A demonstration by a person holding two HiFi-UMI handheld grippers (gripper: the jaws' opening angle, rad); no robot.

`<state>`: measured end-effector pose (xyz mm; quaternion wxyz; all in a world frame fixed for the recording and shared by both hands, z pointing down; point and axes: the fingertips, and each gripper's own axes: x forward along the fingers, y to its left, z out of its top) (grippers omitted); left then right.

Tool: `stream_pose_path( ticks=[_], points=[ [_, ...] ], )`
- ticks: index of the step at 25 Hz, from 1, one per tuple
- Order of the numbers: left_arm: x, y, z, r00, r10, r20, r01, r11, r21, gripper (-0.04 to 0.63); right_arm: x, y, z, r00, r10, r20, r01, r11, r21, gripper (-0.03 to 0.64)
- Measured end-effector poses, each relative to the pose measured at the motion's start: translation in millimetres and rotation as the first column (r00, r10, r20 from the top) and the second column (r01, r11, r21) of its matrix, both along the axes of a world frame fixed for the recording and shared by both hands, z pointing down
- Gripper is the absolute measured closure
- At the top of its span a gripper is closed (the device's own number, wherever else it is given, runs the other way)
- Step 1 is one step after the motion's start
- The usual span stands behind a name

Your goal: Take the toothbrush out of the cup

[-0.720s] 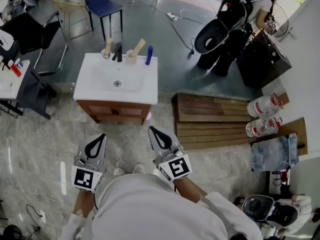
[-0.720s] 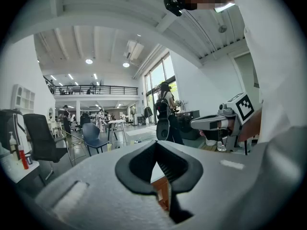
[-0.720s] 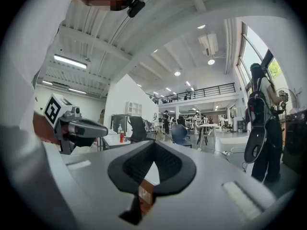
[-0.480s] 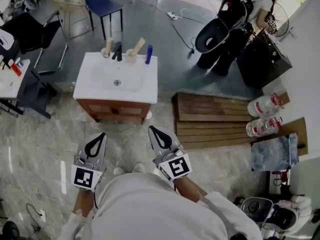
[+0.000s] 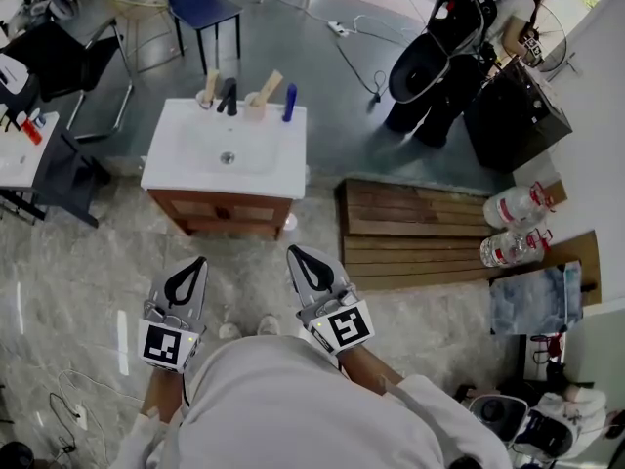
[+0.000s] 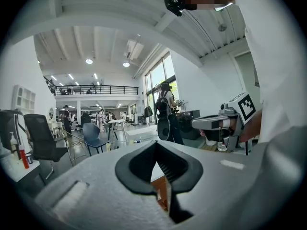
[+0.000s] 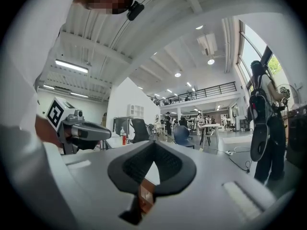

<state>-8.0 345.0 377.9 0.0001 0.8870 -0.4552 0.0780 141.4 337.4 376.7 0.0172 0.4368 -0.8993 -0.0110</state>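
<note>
Tan toothbrush leaning in its cup, both tools far off.
The cup stands at the back edge of the bench, with a black tap and a second cup to its left and a blue upright thing just beside it. Left tool and right tool are closed on nothing, near the person's body. Likely slips: gripping the other cup's brush, toppling the blue thing, or a slanted pull lifting the cup too.
</note>
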Motion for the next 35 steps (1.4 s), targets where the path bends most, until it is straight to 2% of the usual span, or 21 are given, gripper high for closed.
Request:
stream_pose_path(
  ticks=[10,19,27,35],
  points=[
    [19,7,4,1.0,-0.025,0.009,0.025,1.0,-0.004,0.591,21,7,12,1.0,-0.018,-0.015,0.018,1.0,-0.02,0.614],
    [14,5,6,0.998,-0.06,0.01,0.06,0.998,-0.019,0.591,18,0,10,0.999,-0.048,-0.009,0.048,0.999,-0.019,0.614],
    [-5,-24,12,0.998,-0.057,-0.003,0.057,0.998,-0.025,0.591,5,-25,16,0.999,-0.035,-0.025,0.034,0.999,-0.03,0.614],
    [-28,-71,12,1.0,-0.016,-0.017,0.015,1.0,-0.009,0.591,-20,-65,12,0.999,-0.002,-0.042,0.001,1.0,-0.023,0.614]
  ],
)
